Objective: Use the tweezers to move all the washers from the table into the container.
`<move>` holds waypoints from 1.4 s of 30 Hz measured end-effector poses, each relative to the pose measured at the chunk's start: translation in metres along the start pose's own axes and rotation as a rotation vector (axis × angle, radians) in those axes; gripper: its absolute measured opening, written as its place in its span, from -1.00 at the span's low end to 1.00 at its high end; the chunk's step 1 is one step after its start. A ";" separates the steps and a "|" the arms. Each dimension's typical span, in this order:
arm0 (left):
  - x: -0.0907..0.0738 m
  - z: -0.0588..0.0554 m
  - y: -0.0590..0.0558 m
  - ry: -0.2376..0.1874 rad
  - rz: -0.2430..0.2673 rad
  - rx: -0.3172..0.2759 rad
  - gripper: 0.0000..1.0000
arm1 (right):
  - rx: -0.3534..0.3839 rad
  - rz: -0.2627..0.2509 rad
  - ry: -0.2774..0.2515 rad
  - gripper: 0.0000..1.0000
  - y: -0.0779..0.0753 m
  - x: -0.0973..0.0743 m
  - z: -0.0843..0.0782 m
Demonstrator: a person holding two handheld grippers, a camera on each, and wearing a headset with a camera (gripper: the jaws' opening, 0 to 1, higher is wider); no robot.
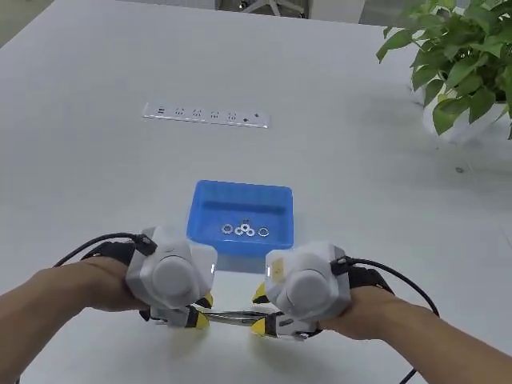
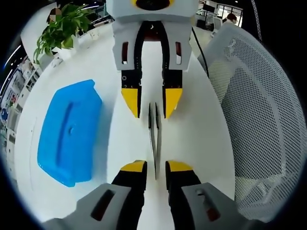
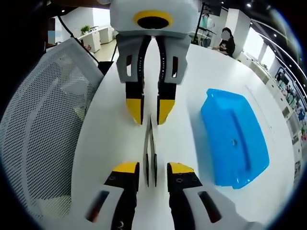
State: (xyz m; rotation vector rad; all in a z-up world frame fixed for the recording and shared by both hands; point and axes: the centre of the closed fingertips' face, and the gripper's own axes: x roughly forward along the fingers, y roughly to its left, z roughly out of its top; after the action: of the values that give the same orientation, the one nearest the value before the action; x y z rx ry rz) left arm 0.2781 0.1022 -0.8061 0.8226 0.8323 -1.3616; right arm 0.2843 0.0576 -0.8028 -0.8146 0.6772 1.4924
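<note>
A blue container (image 1: 210, 210) sits mid-table and holds several metal washers (image 1: 245, 231). In front of it my two grippers face each other tip to tip, left gripper (image 1: 200, 312) and right gripper (image 1: 260, 310). Thin steel tweezers (image 1: 230, 318) span the gap between them. In the left gripper view the tweezers (image 2: 154, 139) narrow to one end between my left gripper (image 2: 156, 166), whose jaws stand slightly apart without touching them. In the right gripper view the two spread arms of the tweezers (image 3: 150, 158) lie between my right gripper (image 3: 153, 167), also a little apart.
A white power strip (image 1: 206, 115) lies beyond the container. A potted plant (image 1: 460, 56) stands at the far right. A white mesh chair (image 2: 249, 120) is close behind the table's near edge. The container (image 2: 67, 134) (image 3: 235, 139) is beside both grippers.
</note>
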 end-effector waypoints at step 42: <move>-0.106 0.016 0.023 -0.366 0.246 -0.336 0.86 | 0.357 -0.260 -0.255 0.79 -0.046 -0.120 -0.033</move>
State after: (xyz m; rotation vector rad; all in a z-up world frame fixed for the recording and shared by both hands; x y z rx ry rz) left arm 0.2982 0.1400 -0.7046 0.3823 0.6247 -1.0728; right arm 0.3340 -0.0350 -0.7222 -0.4114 0.5974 1.1693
